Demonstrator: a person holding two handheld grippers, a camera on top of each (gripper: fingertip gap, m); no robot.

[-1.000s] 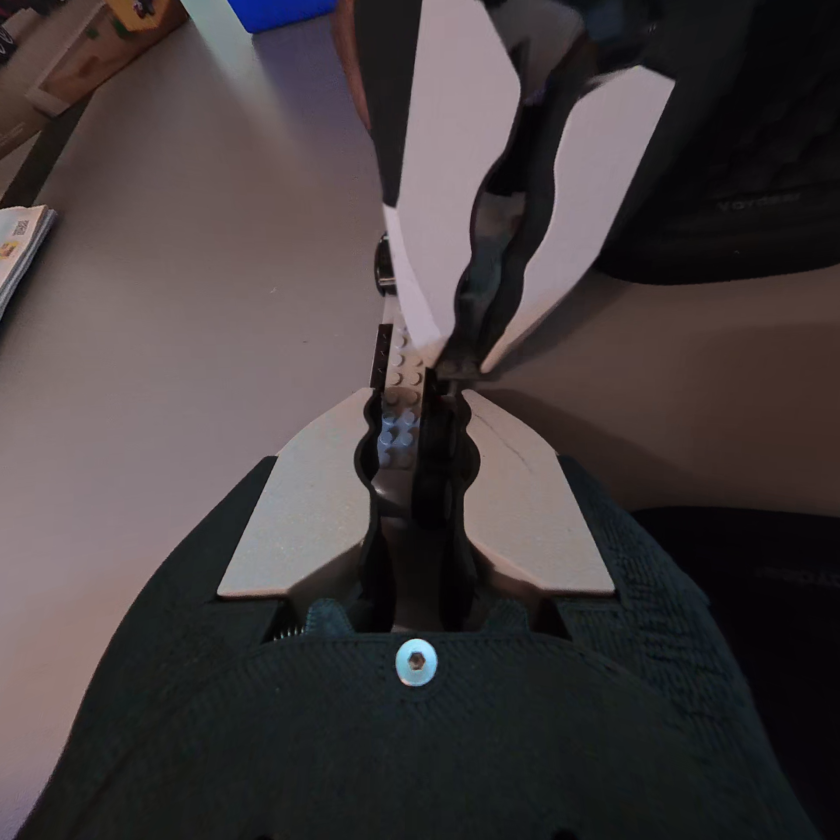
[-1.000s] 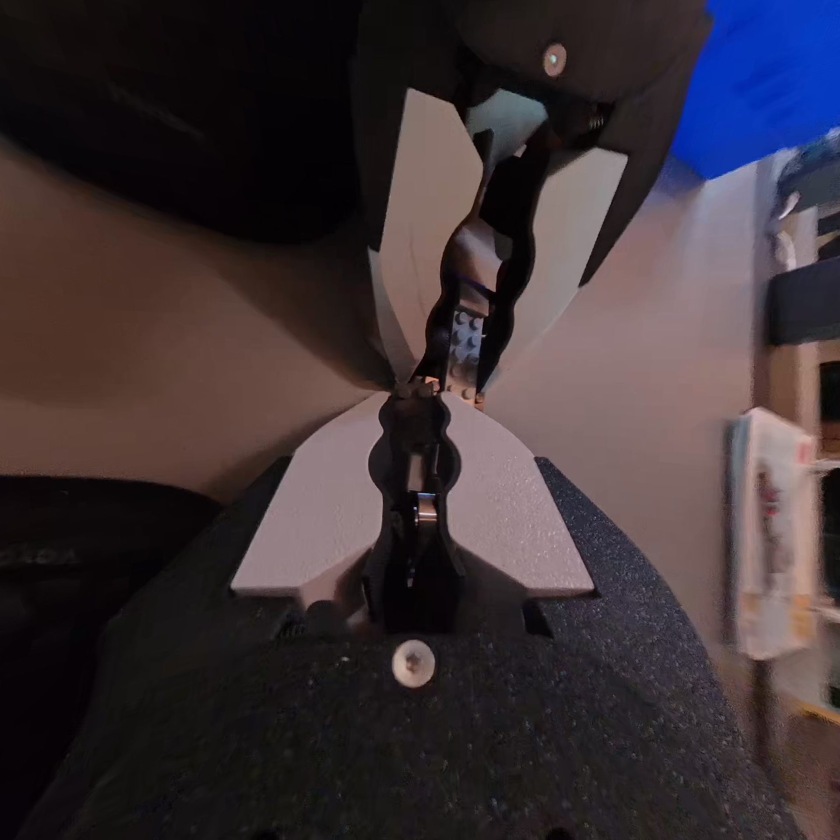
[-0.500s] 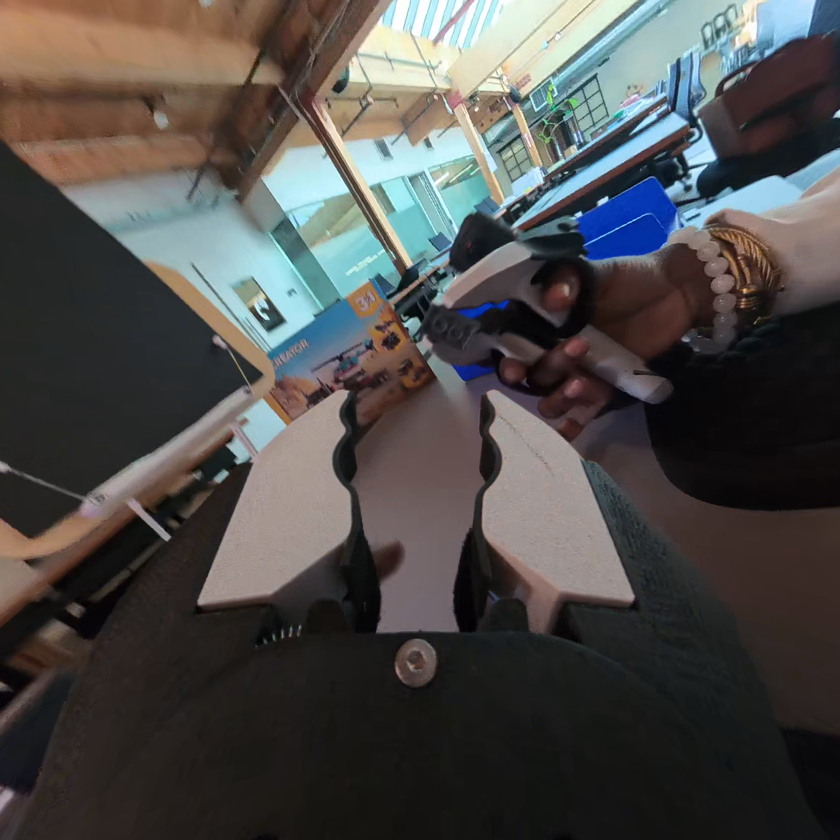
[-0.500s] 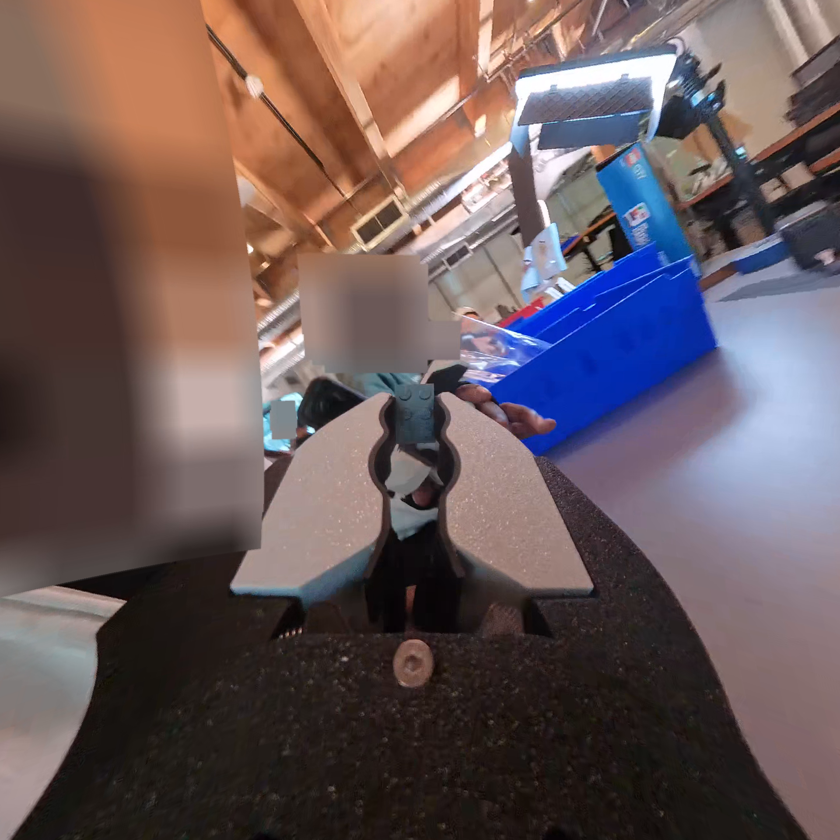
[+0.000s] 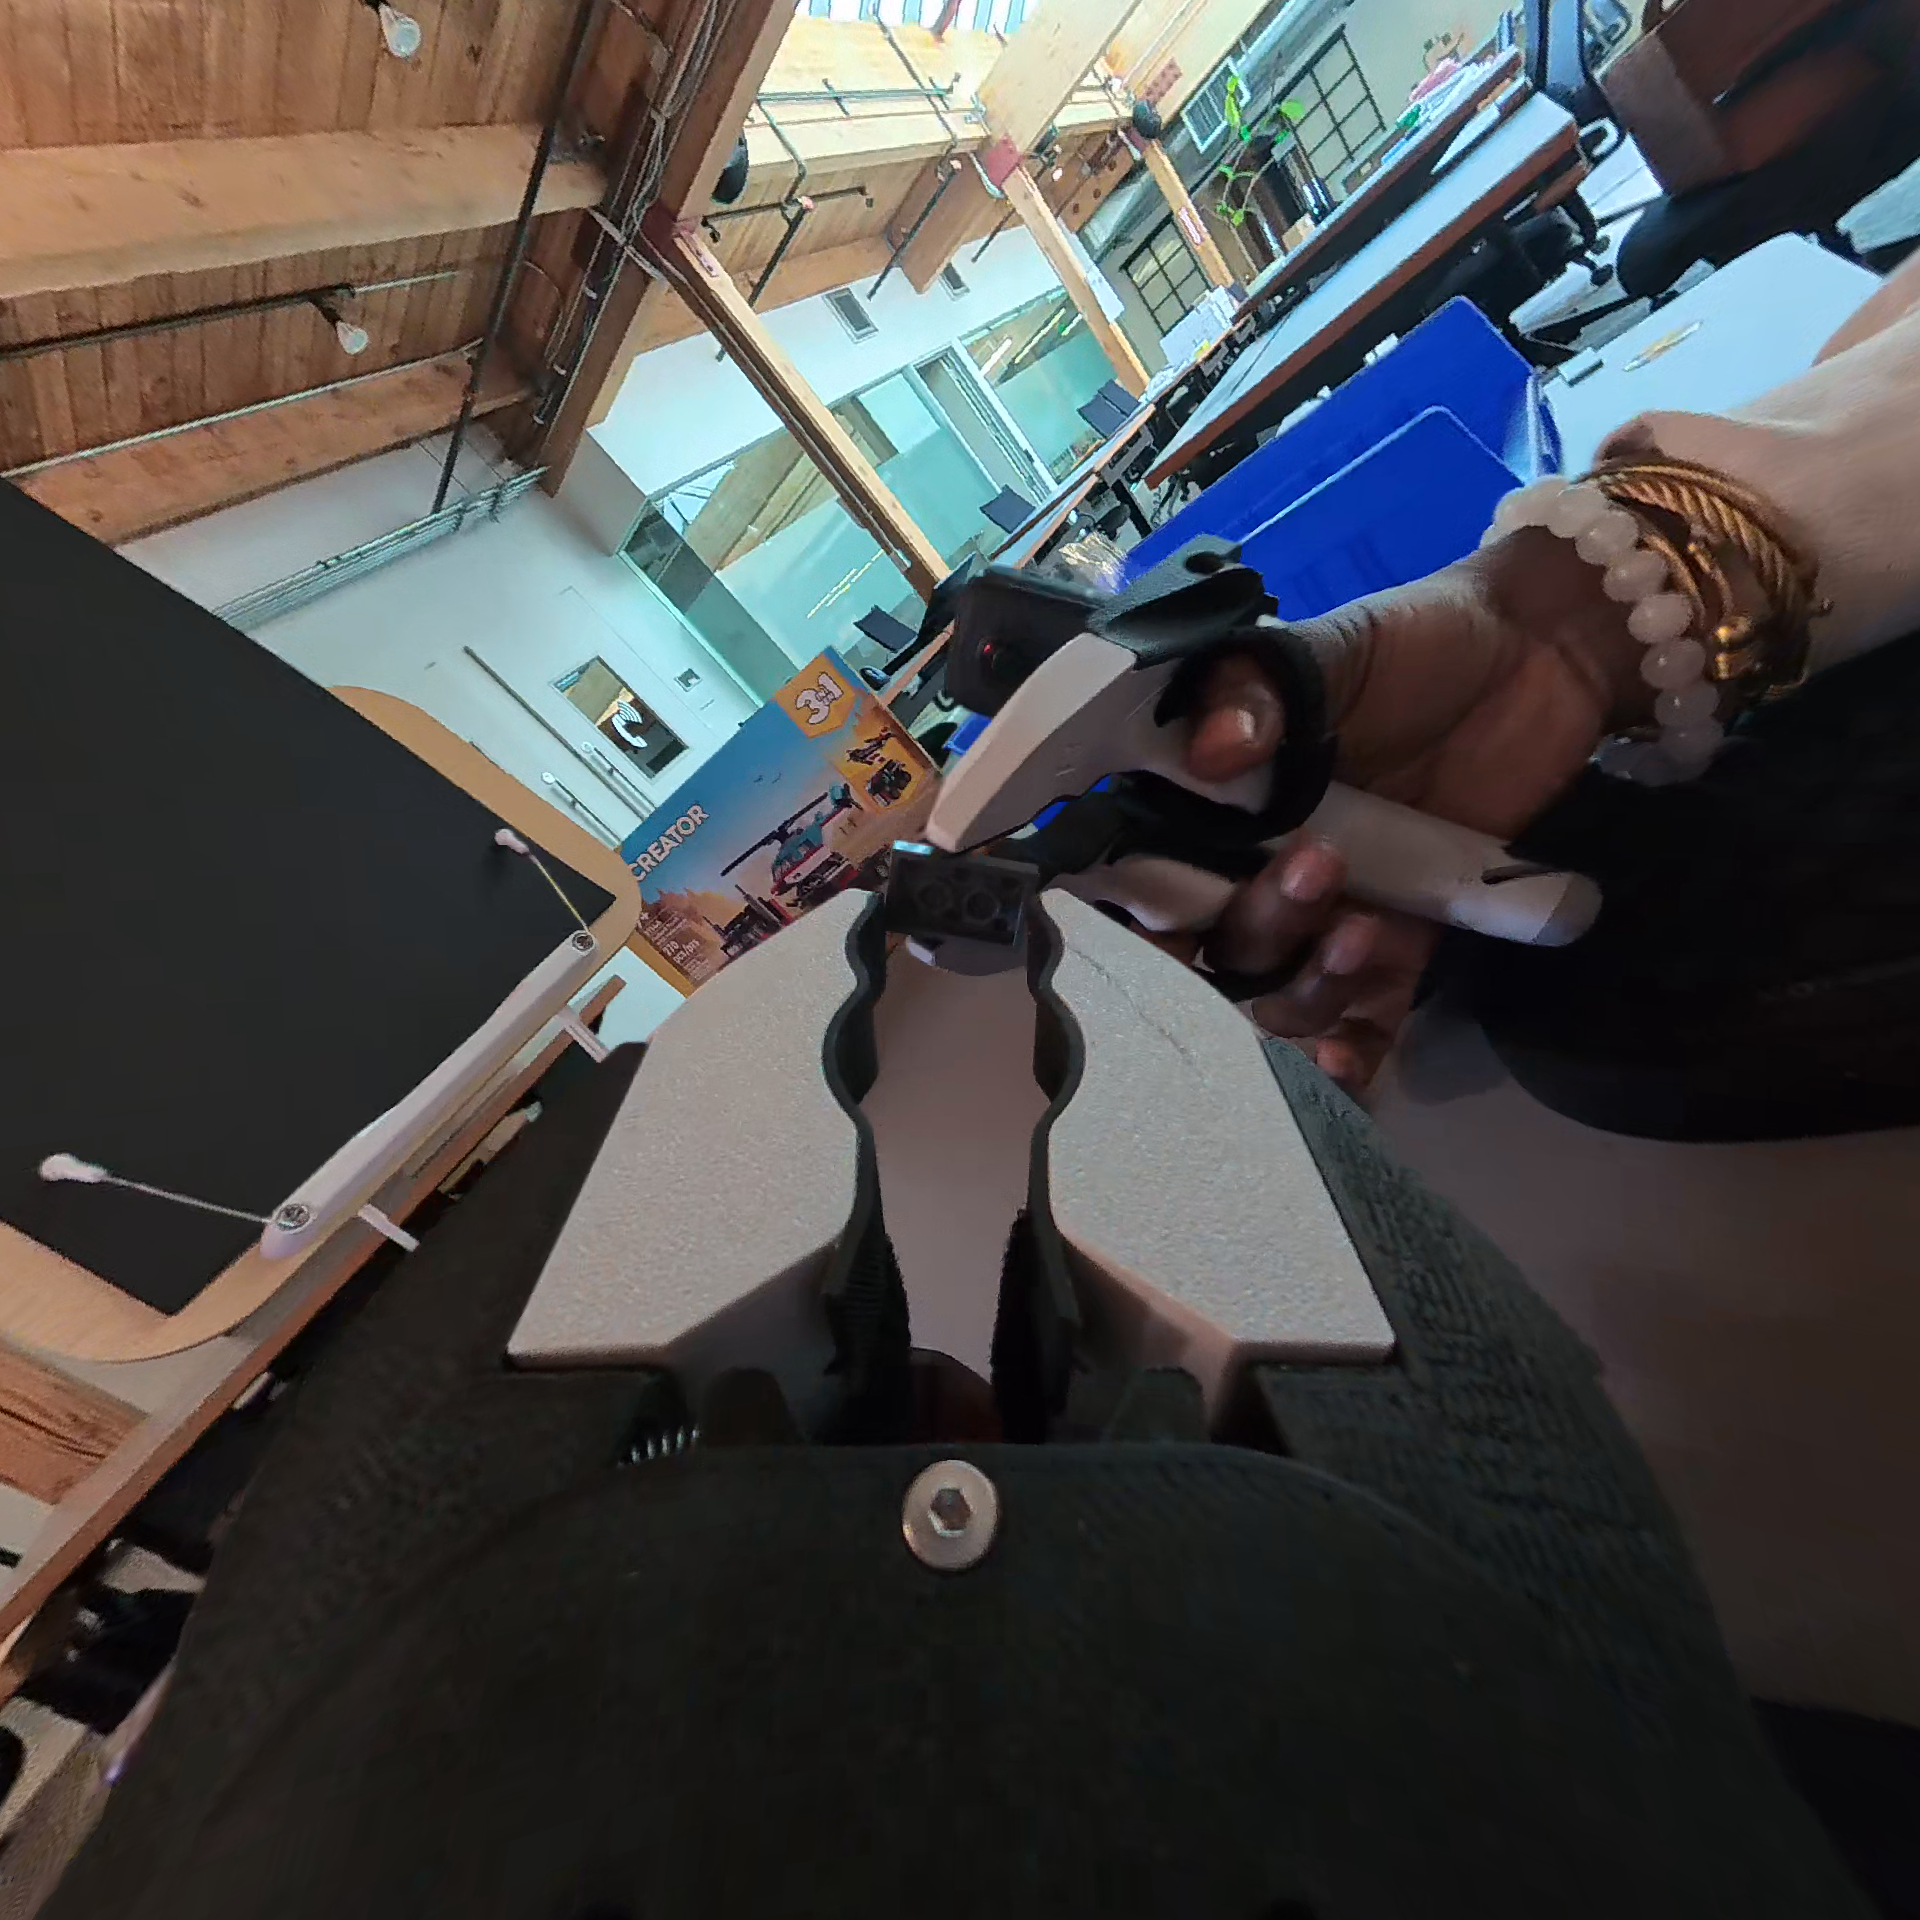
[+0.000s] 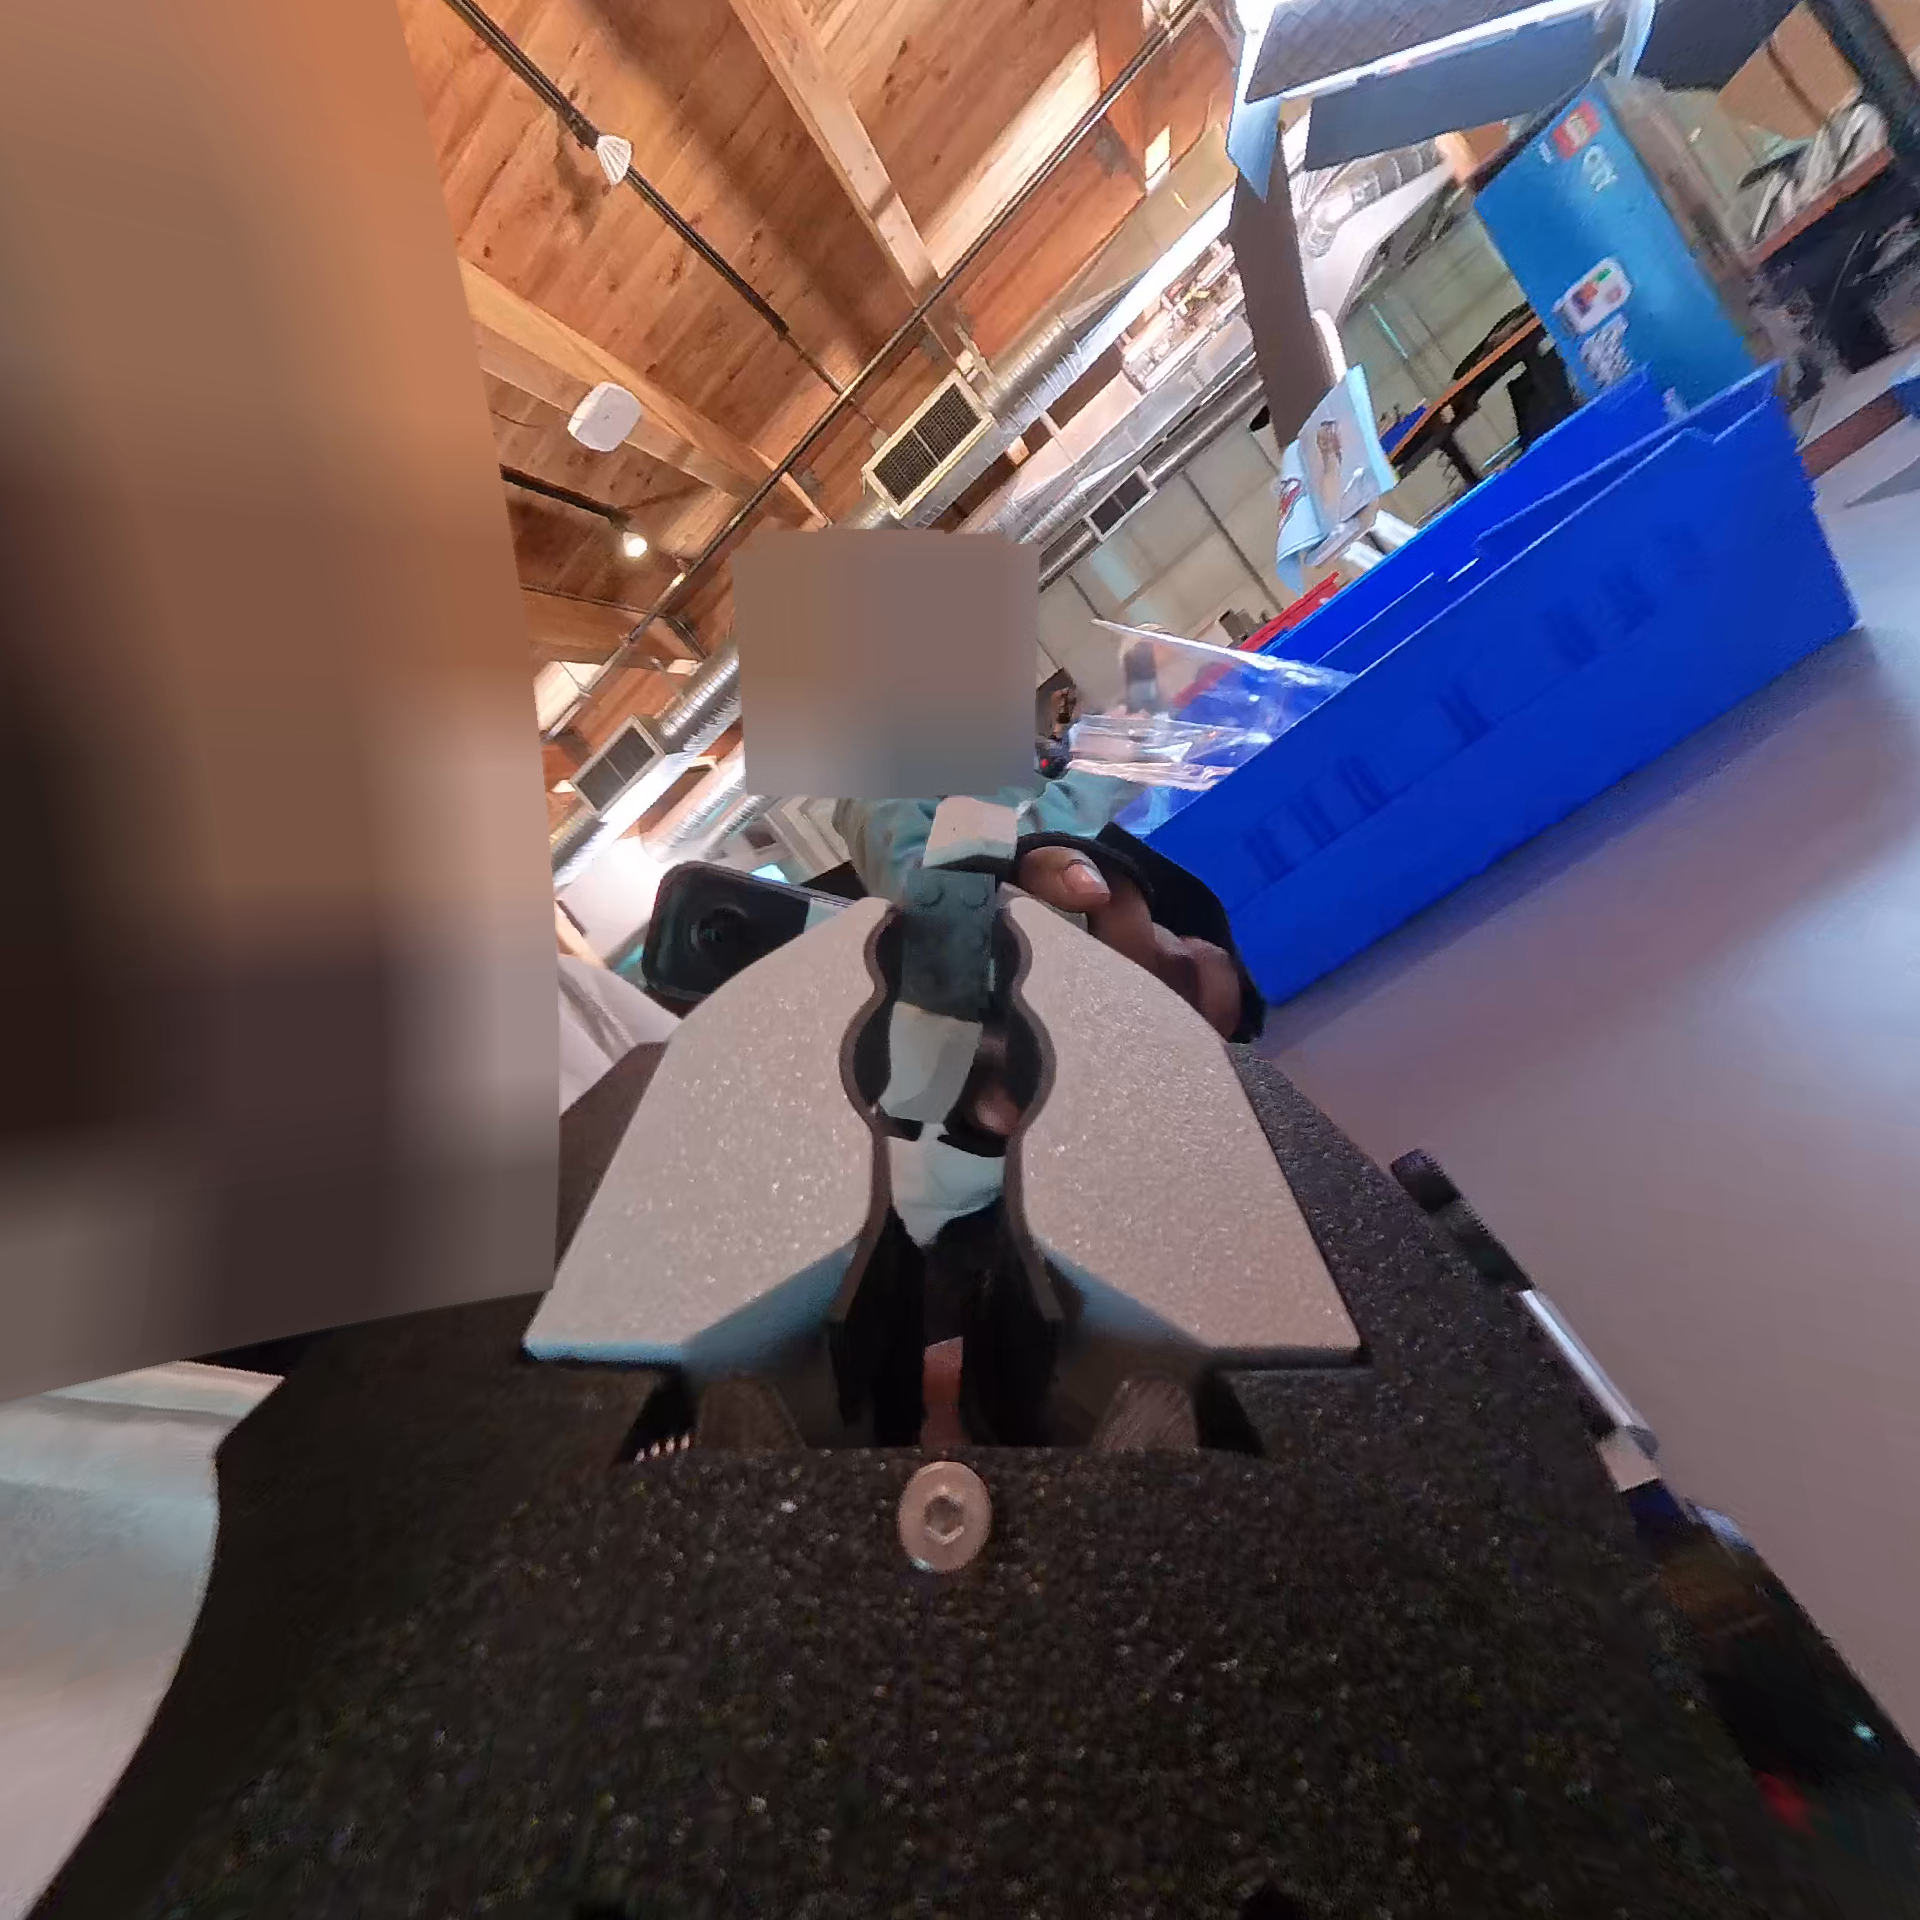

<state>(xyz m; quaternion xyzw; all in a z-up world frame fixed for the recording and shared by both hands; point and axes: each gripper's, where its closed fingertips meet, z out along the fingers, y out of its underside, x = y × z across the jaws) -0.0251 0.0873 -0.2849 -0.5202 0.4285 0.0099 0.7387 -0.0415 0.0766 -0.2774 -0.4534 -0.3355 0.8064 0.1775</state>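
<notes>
Left wrist view, left edge: a black panel with a rounded wooden border is seen, with a white bar fixed along its lower edge. Further right, a printed toy box stands on the grey table.

Centre: the left gripper is held with its fingers spread partway. A dark studded brick sits between the tips; whether the left pads press on it cannot be told. The brick is met from the right by the right gripper, whose white fingers are closed over the brick's far end. That gripper is gripped by a hand wearing a bead bracelet and a gold bangle. Behind the hand, a blue bin is noted.

Right wrist view: the right gripper is seen pinching the dark studded brick, both pads against its sides. A white fingertip of the left gripper stands at the brick's far end, with its camera to the left and a hand to the right. A blue bin rests on the table further right.
</notes>
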